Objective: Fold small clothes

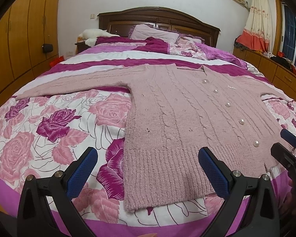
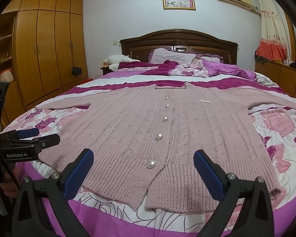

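Note:
A pink knitted cardigan with pearl buttons lies flat and face up on the bed, both sleeves spread out sideways; it also shows in the right wrist view. My left gripper is open and empty, hovering over the hem's left corner. My right gripper is open and empty over the hem's middle, near the lowest button. The right gripper shows at the right edge of the left wrist view, and the left gripper at the left edge of the right wrist view.
The bed has a rose-patterned cover with a purple edge. Pillows and a dark headboard are at the far end. Wooden wardrobes stand on the left, a low cabinet and curtain on the right.

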Action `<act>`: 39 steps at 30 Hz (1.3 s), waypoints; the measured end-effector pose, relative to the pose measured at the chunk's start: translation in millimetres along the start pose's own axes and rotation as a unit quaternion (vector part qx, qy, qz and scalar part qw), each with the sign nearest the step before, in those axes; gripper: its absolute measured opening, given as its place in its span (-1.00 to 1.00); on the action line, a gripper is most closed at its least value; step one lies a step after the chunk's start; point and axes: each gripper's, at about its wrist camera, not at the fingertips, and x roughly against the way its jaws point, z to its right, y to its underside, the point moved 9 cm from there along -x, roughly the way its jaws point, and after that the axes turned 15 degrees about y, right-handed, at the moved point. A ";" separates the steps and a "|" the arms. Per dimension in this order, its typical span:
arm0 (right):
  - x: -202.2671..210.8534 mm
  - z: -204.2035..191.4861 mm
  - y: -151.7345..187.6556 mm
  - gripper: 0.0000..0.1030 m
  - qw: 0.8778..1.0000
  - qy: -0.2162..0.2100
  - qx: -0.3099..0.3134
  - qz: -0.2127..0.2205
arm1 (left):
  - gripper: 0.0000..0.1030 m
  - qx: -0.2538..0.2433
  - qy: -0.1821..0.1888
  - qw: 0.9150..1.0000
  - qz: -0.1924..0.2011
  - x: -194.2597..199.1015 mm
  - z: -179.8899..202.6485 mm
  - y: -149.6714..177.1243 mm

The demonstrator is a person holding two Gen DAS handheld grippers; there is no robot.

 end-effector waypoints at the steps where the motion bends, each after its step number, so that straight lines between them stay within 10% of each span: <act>1: 0.2 0.1 0.1 1.00 1.000 0.000 0.001 0.000 | 0.64 0.000 0.000 1.000 0.000 0.0 0.0 0.0; 23: -13.3 -7.5 5.4 1.00 0.997 -0.029 -0.043 -0.049 | 0.64 0.005 -0.009 1.000 0.008 7.0 -2.9 -9.0; 39: -58.9 -135.9 -57.6 1.00 0.996 -0.075 0.015 -0.039 | 0.64 0.138 -0.087 0.987 0.003 15.9 -133.8 -27.7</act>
